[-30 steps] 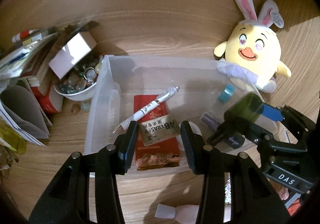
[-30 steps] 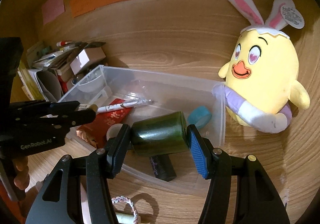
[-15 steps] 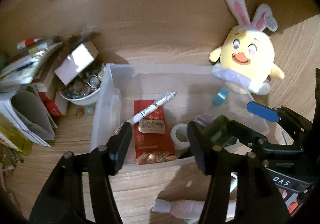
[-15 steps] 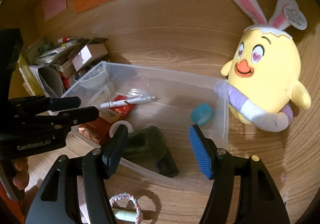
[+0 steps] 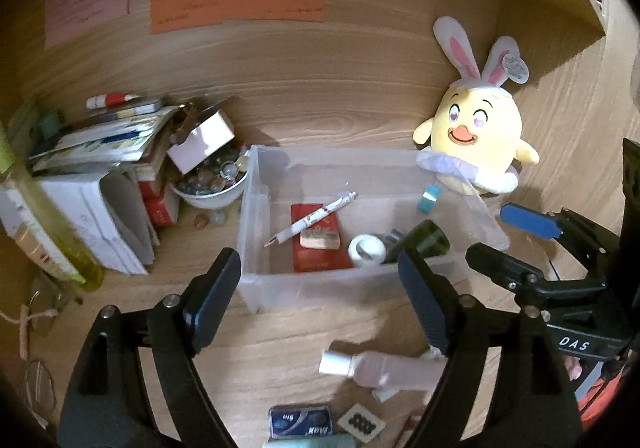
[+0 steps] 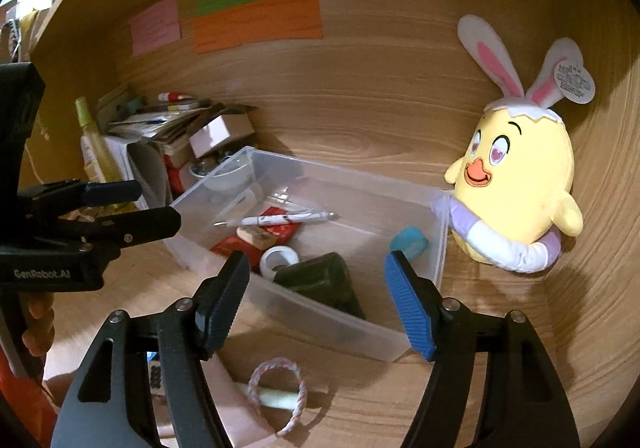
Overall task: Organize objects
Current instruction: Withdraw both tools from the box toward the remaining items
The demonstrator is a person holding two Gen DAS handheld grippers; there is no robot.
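- Both wide open, empty: left gripper (image 5: 320, 296), right gripper (image 6: 316, 300).
- Dark green bottle (image 6: 316, 278) lying inside clear bin (image 6: 320, 322), at 5 o'clock.
- Could knock pink bottle (image 5: 384, 368) at 6 o'clock, rolling it off counter (image 5: 288, 348).

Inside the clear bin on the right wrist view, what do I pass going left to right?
In the clear bin: eraser → white tape roll → dark green bottle → teal tape roll. I left out the pen and the red packet, since they overlap the eraser's span.
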